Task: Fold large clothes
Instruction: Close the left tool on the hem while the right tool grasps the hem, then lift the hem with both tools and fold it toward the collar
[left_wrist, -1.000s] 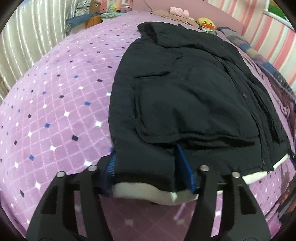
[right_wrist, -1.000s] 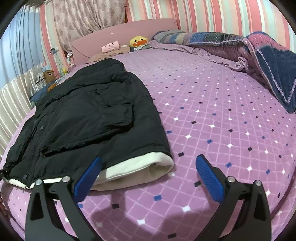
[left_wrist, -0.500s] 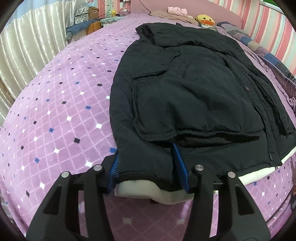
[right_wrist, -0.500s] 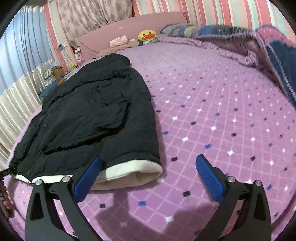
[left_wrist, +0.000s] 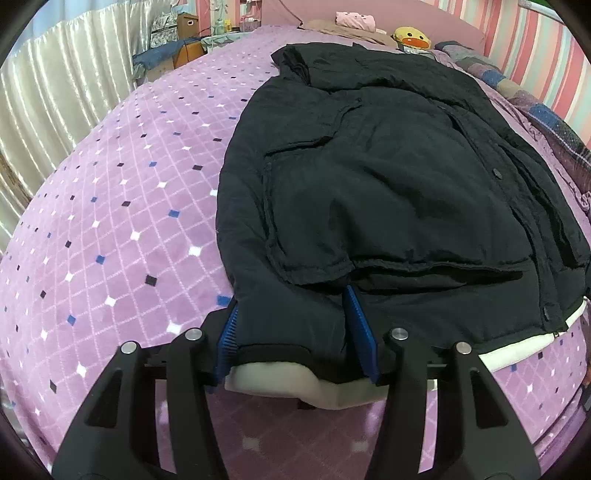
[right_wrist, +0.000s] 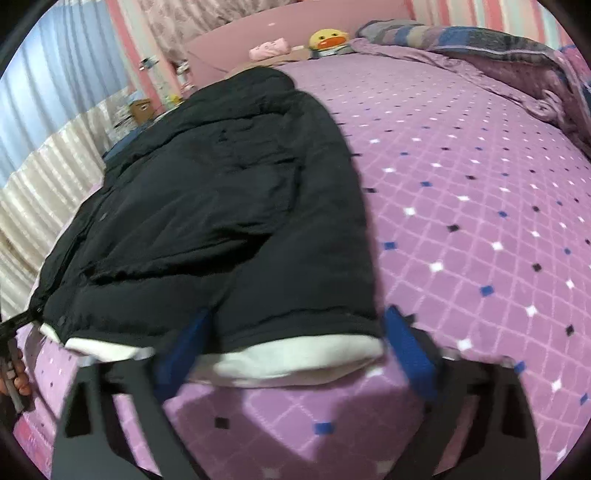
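Observation:
A large black jacket (left_wrist: 388, 177) with a cream lining lies flat on the purple bedspread (left_wrist: 122, 229), collar at the far end. My left gripper (left_wrist: 295, 332) is closed part-way around the near left hem corner, its blue pads pressing the bunched fabric. In the right wrist view the jacket (right_wrist: 229, 206) fills the left half. My right gripper (right_wrist: 291, 350) is open, its blue pads on either side of the jacket's near right hem corner, where the cream lining (right_wrist: 295, 358) shows.
A yellow duck plush (left_wrist: 412, 37) and pink item (left_wrist: 354, 18) sit at the pink headboard. A striped blanket (right_wrist: 498, 48) is heaped along the right side. Pale curtains (left_wrist: 55, 92) and boxes (left_wrist: 186, 24) stand left of the bed.
My left gripper's jaws have narrowed onto the left hem corner. My right gripper has moved left and forward so the right hem corner now lies between its open jaws.

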